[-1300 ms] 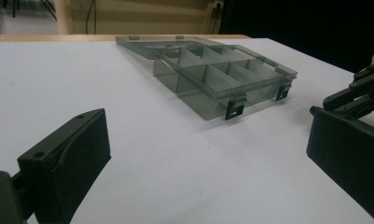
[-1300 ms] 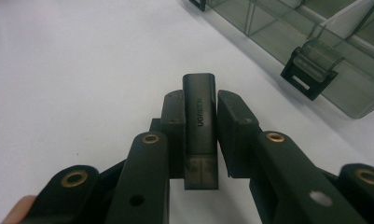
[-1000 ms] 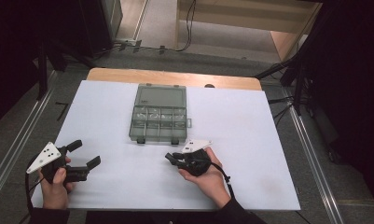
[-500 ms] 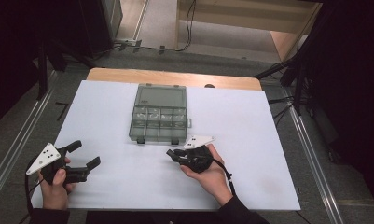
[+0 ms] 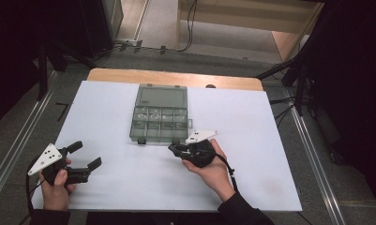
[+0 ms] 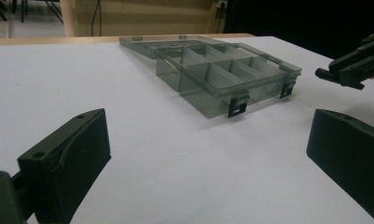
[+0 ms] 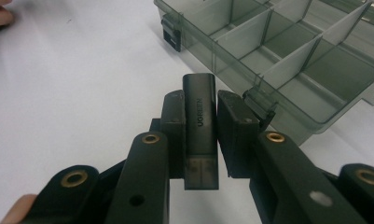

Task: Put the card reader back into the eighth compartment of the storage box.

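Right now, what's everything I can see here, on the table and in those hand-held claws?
Compartment box: one, clear smoky grey plastic, lid open flat toward the far edge, middle of the table; its compartments look empty.
Latches: two, black, on the box's near wall.
Adapter marked UGREEN: one, small dark grey block, clamped between the right gripper's jaws, just short of the box's near corner.
White sheet: one, covering most of the table.
Wooden table: one, light brown strip showing at the far edge.
Left gripper: one, black with a white plate, jaws wide apart, holding nothing, near left of the sheet.
Right gripper: one, black with a white plate, near the box's front.
Hands: two, one on each gripper.
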Motion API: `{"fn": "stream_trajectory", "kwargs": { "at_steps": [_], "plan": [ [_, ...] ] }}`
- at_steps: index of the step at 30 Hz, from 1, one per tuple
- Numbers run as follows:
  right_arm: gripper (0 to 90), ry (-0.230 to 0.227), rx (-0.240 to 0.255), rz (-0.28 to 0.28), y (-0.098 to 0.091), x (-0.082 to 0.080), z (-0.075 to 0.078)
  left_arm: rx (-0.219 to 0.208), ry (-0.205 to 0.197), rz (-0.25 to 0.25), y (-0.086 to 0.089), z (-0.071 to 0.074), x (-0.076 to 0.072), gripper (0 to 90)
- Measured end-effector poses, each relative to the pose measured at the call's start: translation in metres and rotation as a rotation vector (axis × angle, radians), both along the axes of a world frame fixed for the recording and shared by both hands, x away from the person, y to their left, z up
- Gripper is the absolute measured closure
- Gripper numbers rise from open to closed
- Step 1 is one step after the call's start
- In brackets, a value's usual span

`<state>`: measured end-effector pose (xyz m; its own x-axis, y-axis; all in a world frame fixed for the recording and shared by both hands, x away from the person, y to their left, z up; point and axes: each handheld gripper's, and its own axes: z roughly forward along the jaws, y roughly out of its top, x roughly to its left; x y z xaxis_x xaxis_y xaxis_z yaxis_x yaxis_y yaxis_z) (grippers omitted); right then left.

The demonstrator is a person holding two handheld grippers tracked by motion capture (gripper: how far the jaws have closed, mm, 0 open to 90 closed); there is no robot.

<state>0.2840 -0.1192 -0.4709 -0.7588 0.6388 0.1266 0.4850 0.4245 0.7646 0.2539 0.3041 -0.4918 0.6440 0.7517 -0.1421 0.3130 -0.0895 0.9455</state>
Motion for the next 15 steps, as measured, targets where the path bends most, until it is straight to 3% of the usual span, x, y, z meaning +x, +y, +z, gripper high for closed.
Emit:
{"fn": "stream_trajectory", "kwargs": {
  "at_steps": [15],
  "plan": [
    [71.8, -0.011, 0.011, -0.008, 0.001, 0.011, 0.011, 0.006, -0.001, -0.001, 0.0, 0.0, 0.0, 0.0]
  ]
}}
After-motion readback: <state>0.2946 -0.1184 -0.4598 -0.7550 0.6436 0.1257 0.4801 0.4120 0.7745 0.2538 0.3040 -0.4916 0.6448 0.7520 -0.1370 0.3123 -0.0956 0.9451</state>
